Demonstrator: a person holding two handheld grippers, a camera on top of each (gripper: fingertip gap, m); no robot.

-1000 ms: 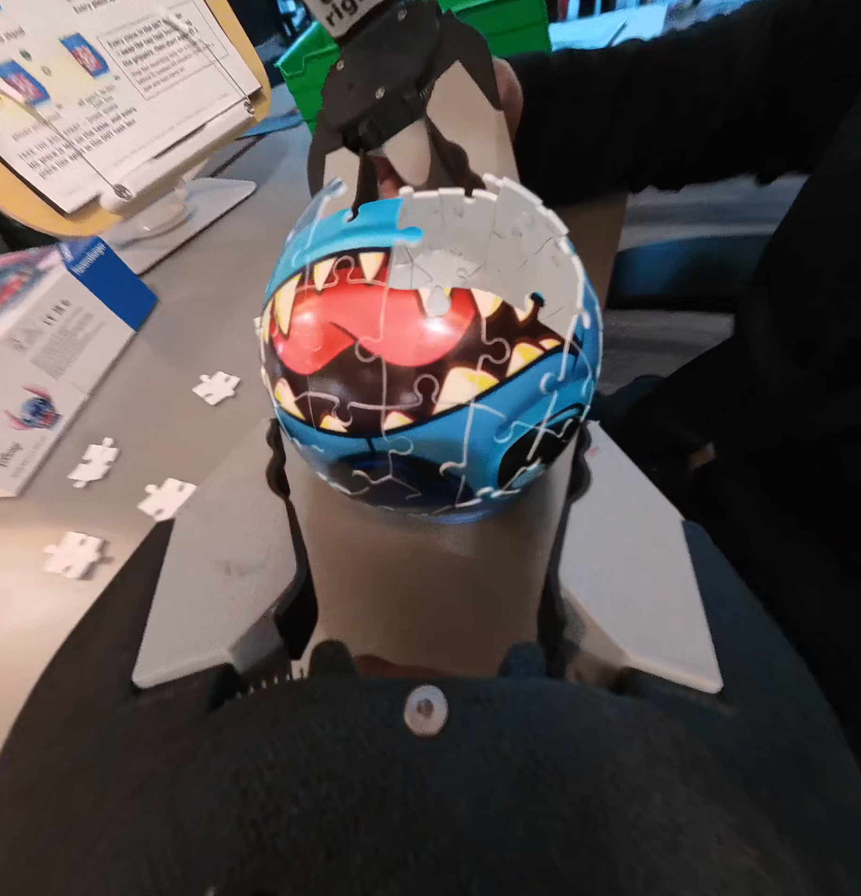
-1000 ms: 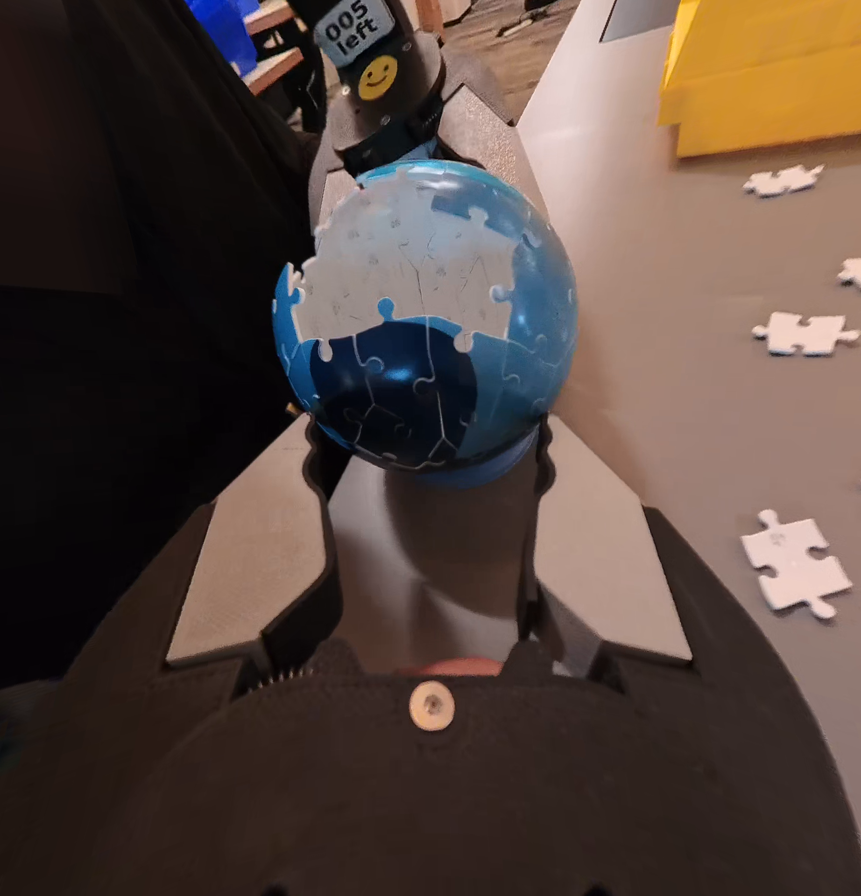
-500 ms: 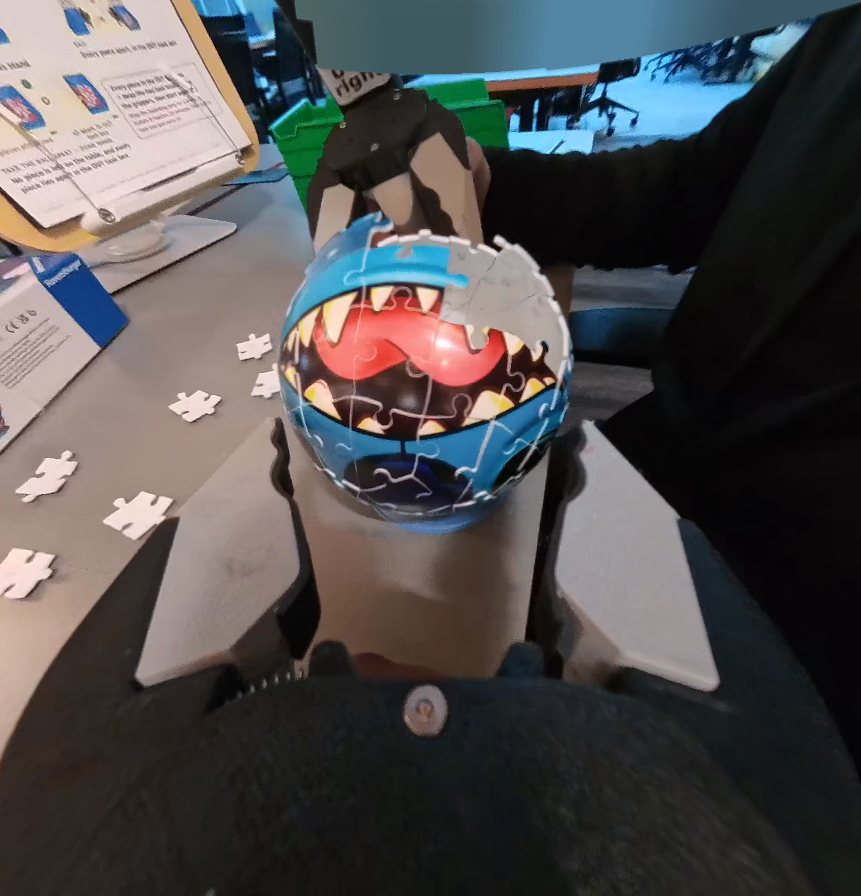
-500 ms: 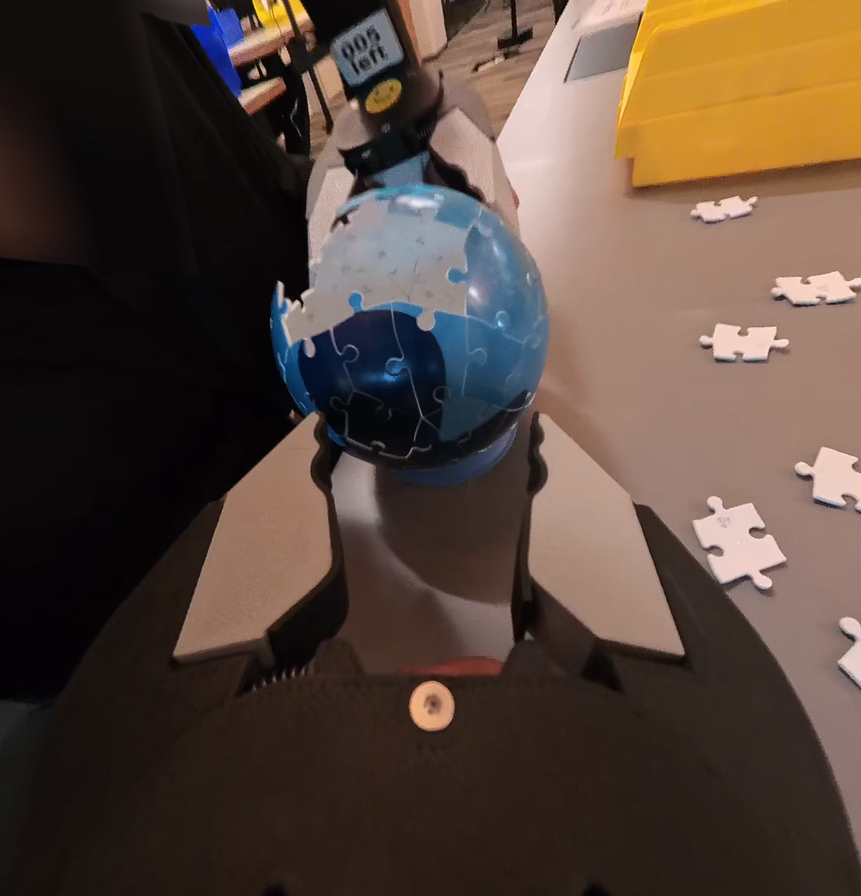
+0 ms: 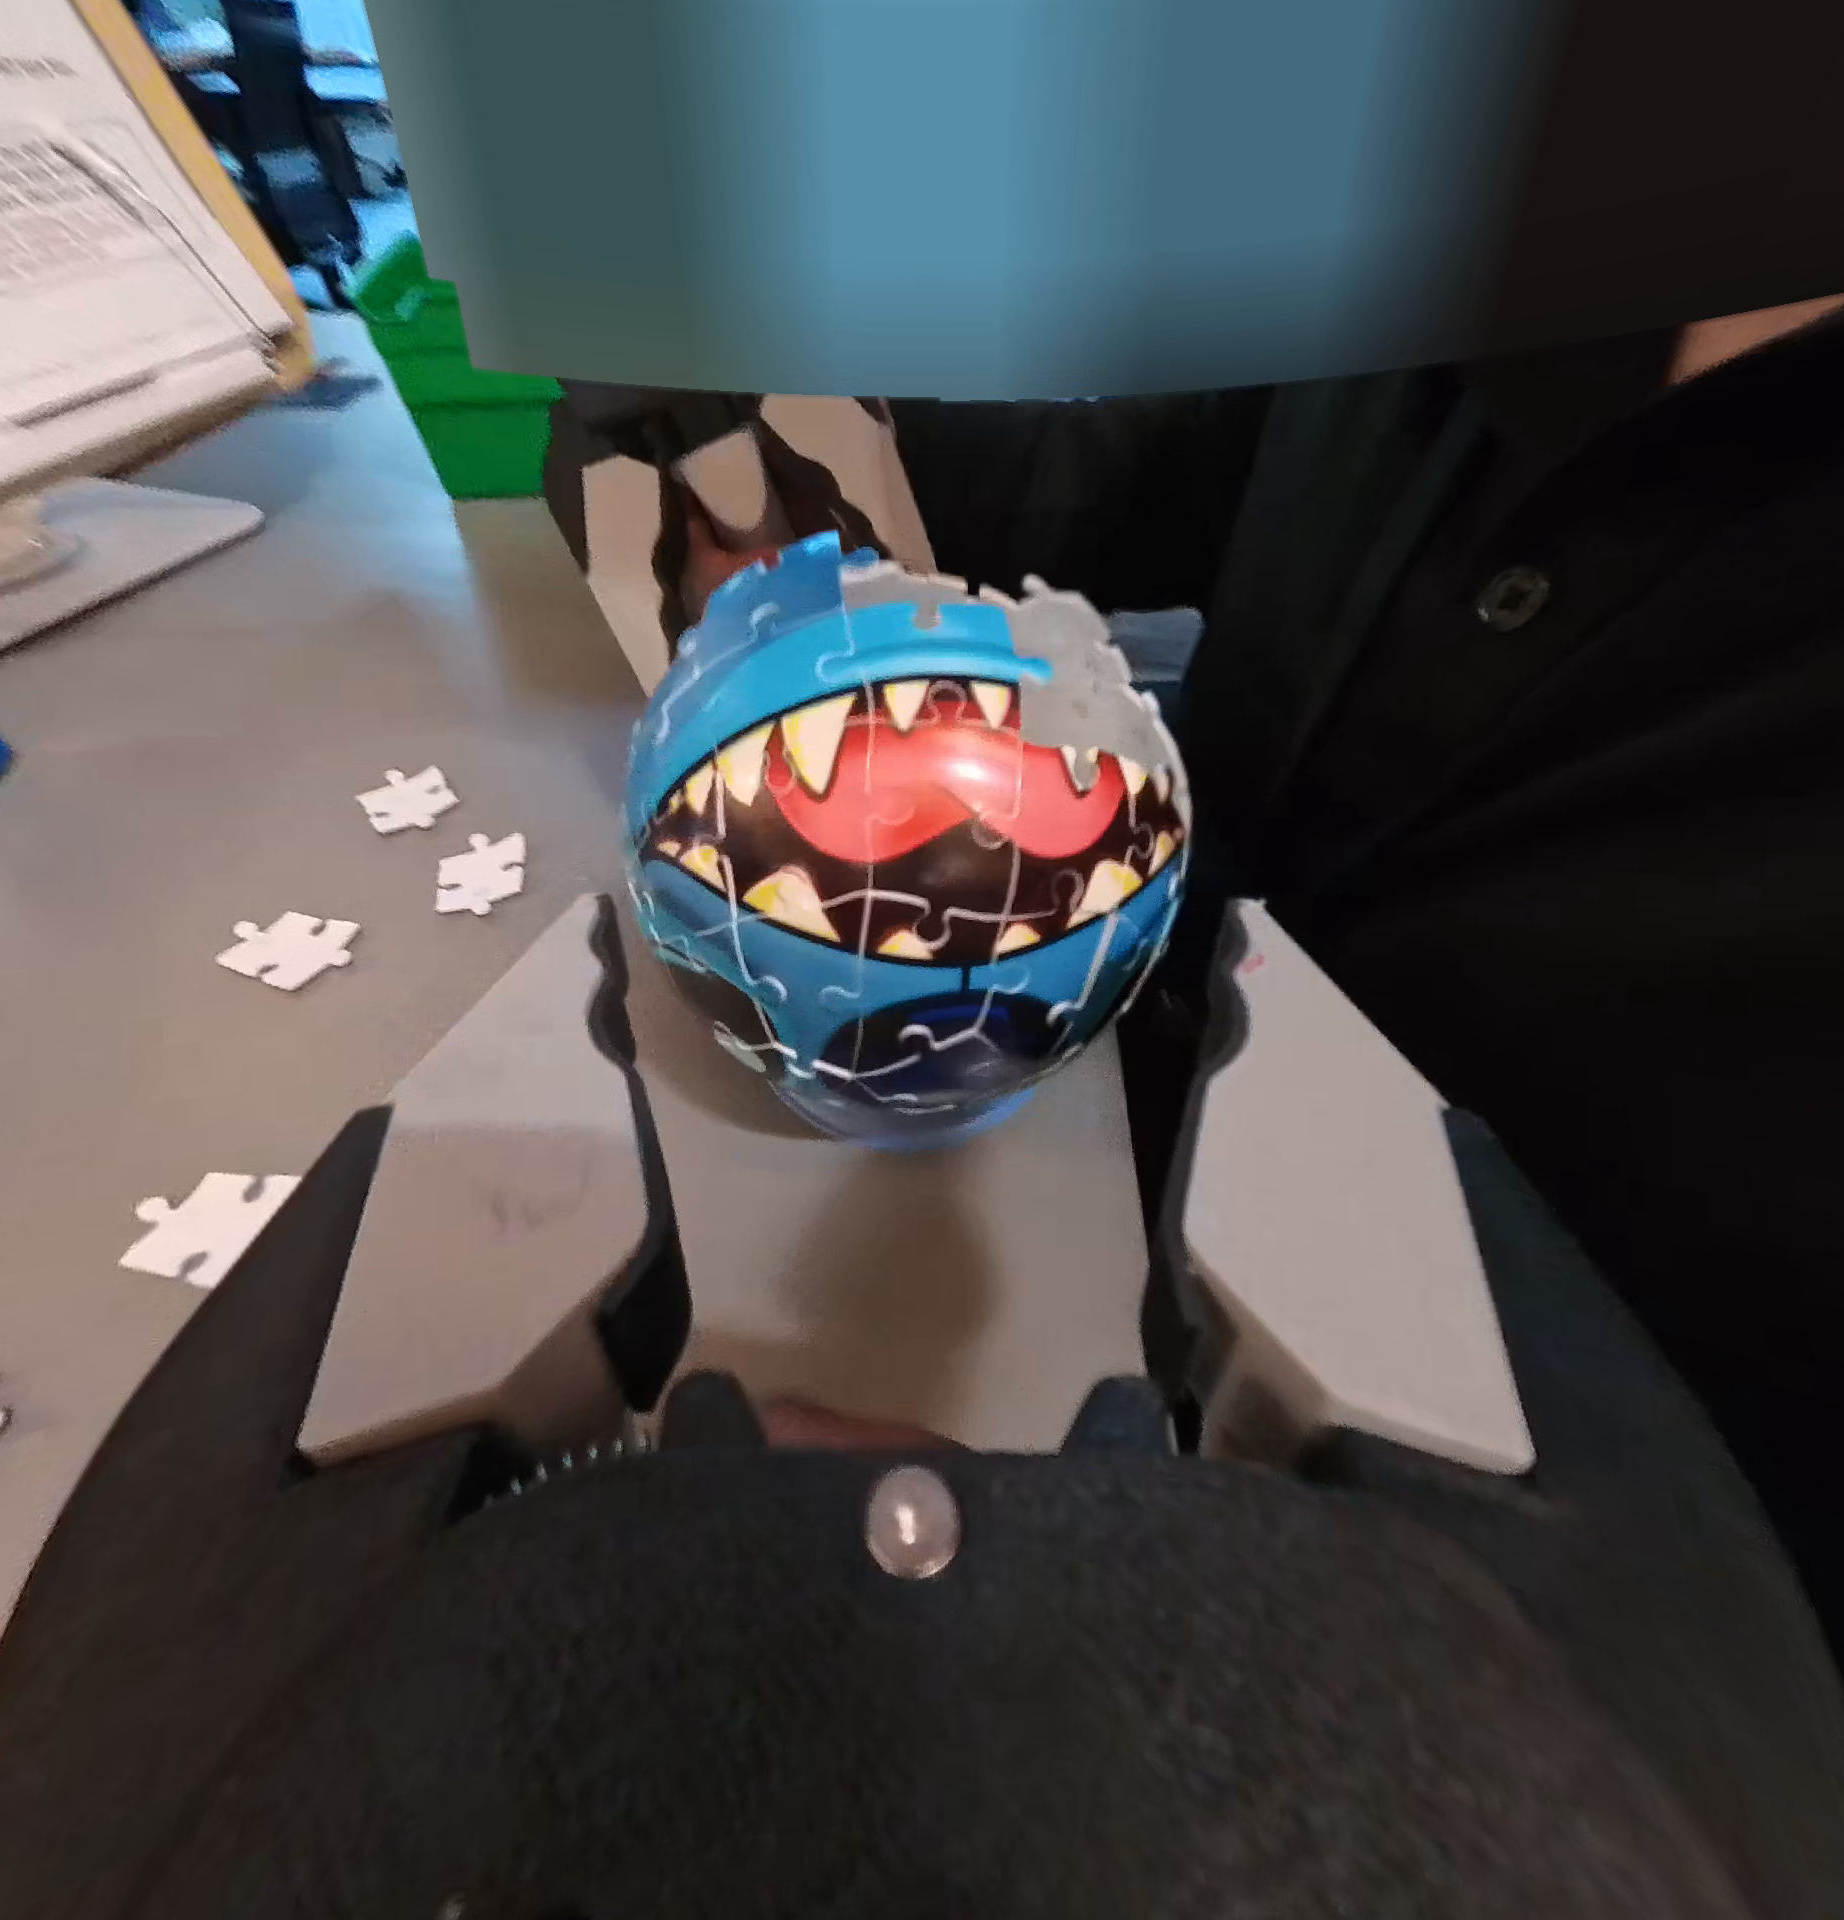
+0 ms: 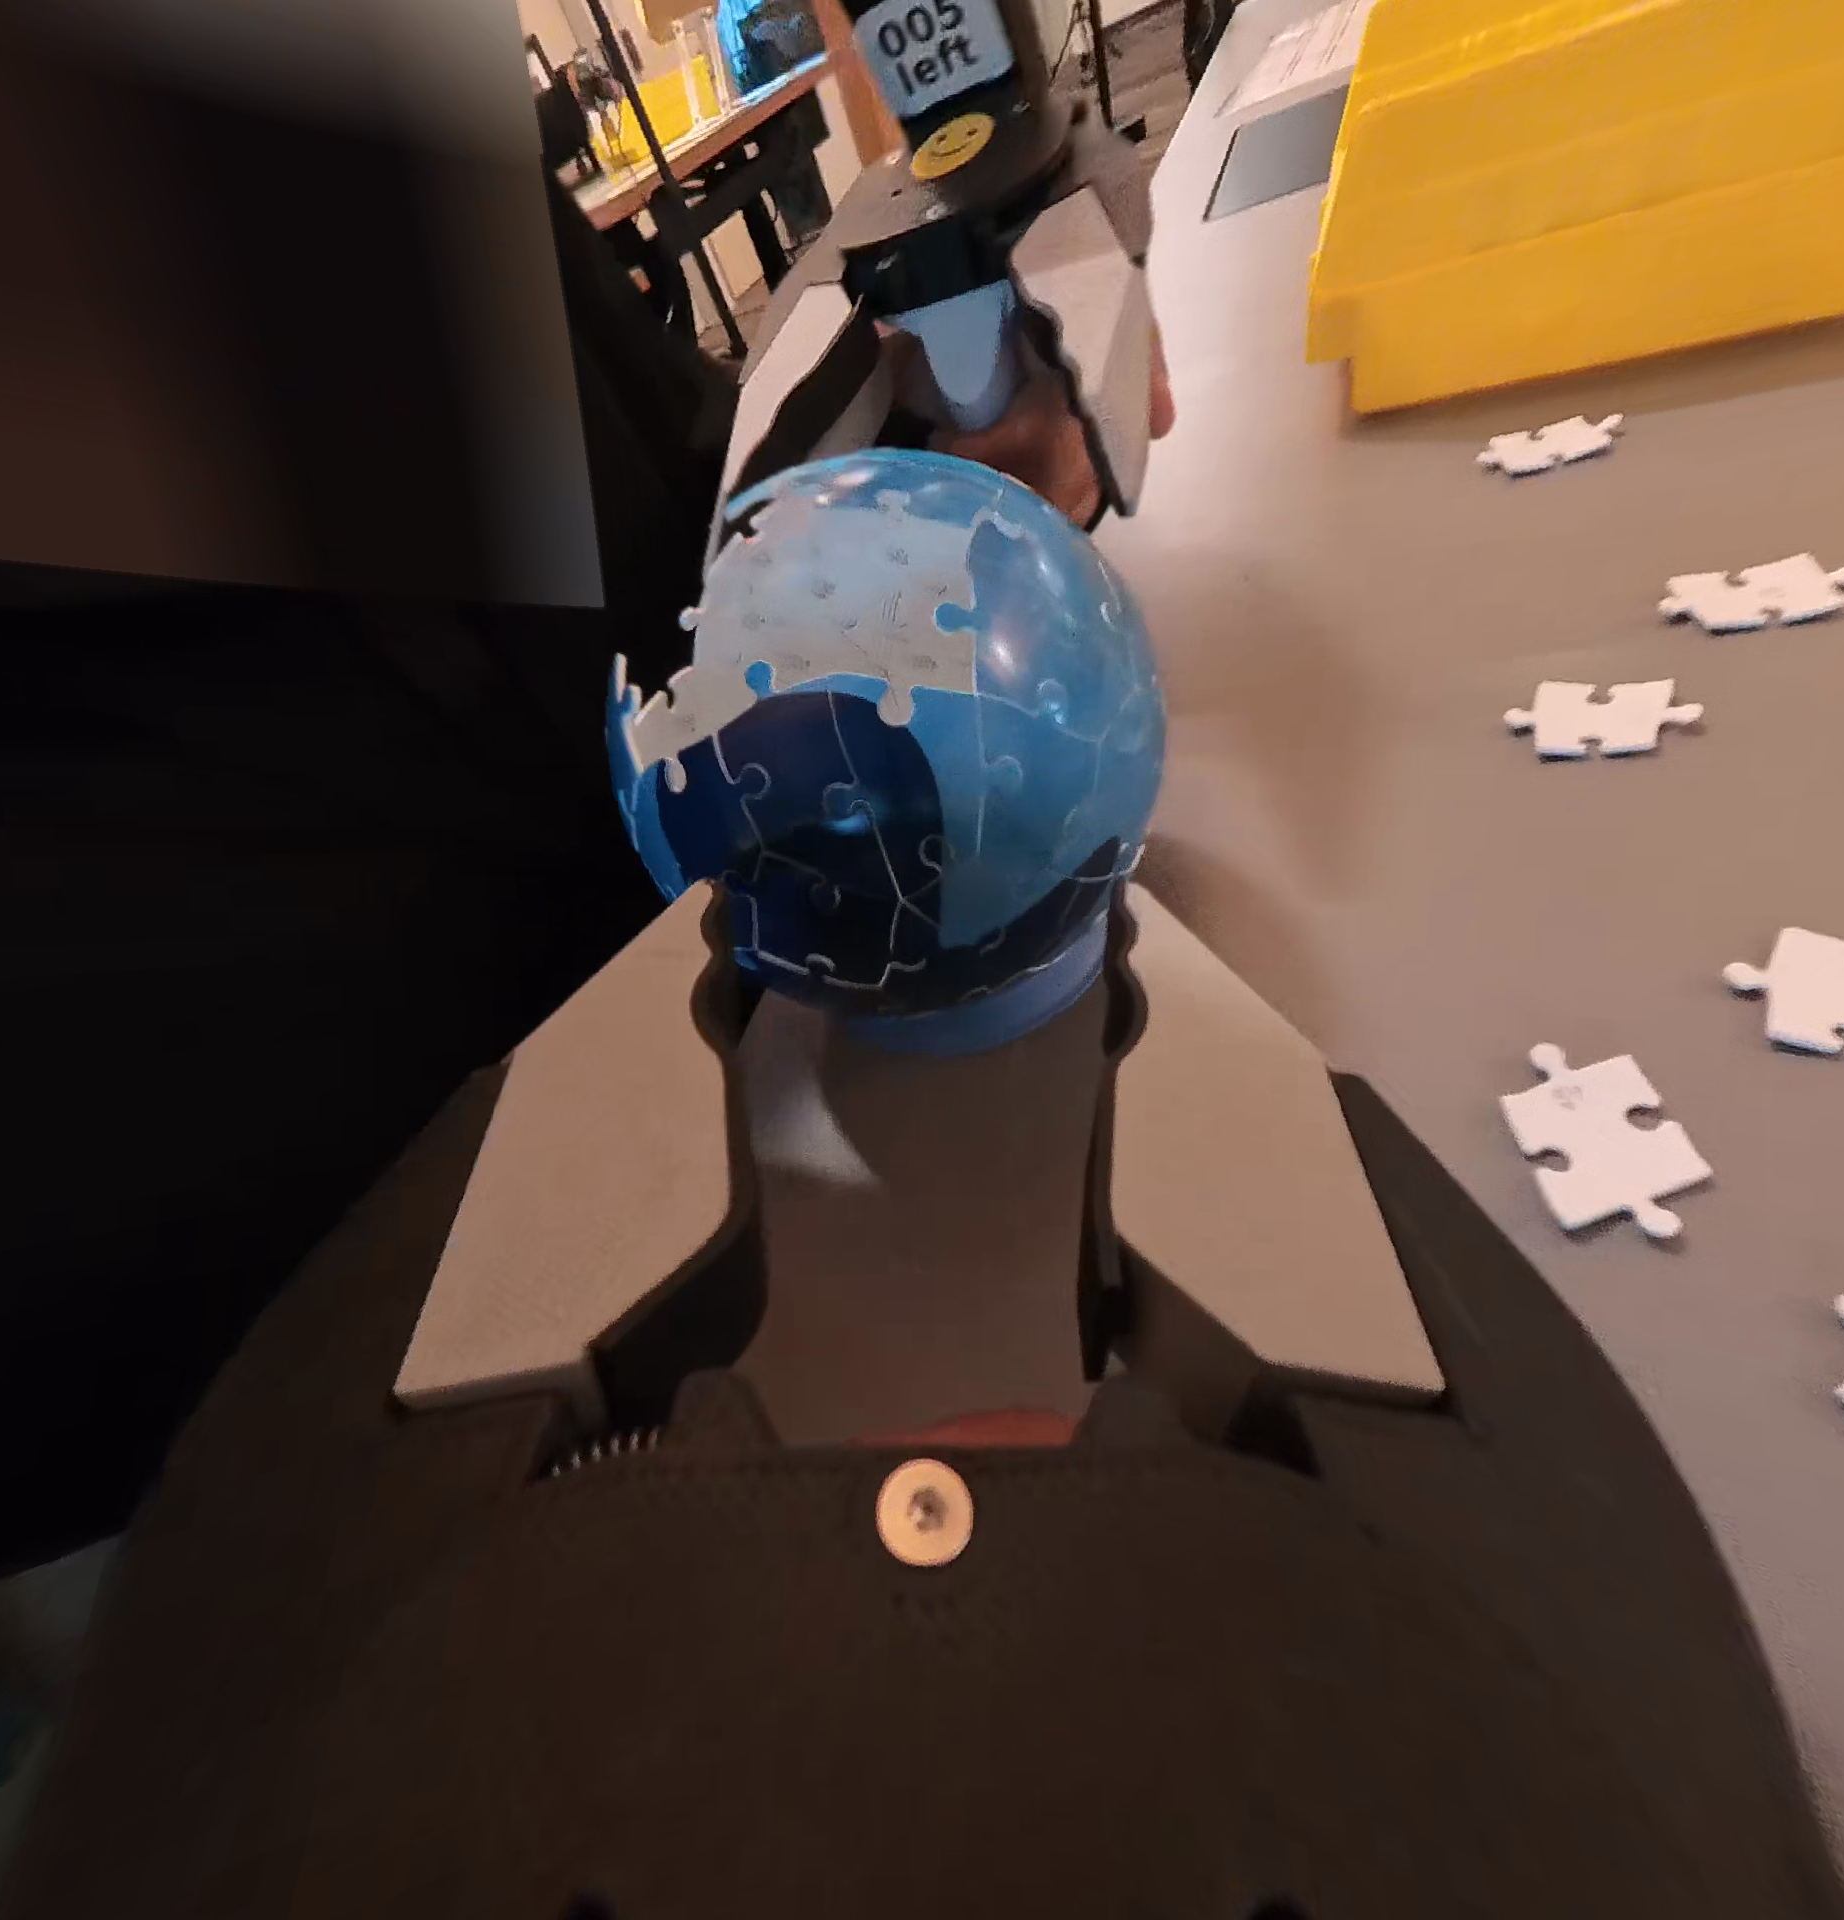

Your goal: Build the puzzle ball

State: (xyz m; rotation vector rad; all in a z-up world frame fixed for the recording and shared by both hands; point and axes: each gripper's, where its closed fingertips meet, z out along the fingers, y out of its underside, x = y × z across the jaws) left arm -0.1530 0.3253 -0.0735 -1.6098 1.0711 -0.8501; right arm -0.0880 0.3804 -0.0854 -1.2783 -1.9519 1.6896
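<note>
The puzzle ball [image 5: 907,862] is blue with a toothed red mouth and stands on a blue base at the table's near edge. Its top is open, and grey-white piece backs show through the gap. My left gripper [image 5: 913,966] is open, its fingertips on either side of the ball's lower half without touching. The ball also shows in the right wrist view [image 6: 887,748] as its dark blue back, on the blue base [image 6: 949,1029]. My right gripper [image 6: 918,925] is open on the opposite side, its tips flanking the base. Each gripper faces the other across the ball [image 5: 752,520] [image 6: 980,343].
Several loose white puzzle pieces [image 5: 289,951] [image 6: 1604,1143] lie face down on the grey table [image 5: 274,675]. A yellow bin [image 6: 1604,187], a green bin [image 5: 461,395] and a paper stand [image 5: 87,260] are at the back. A person in black [image 5: 1520,727] is beside the table edge. About 11 cm separates my left fingertips from my right.
Both grippers have drawn back a little from the ball, so it looks smaller and farther away. The ball stays on its base and both grippers stay open.
</note>
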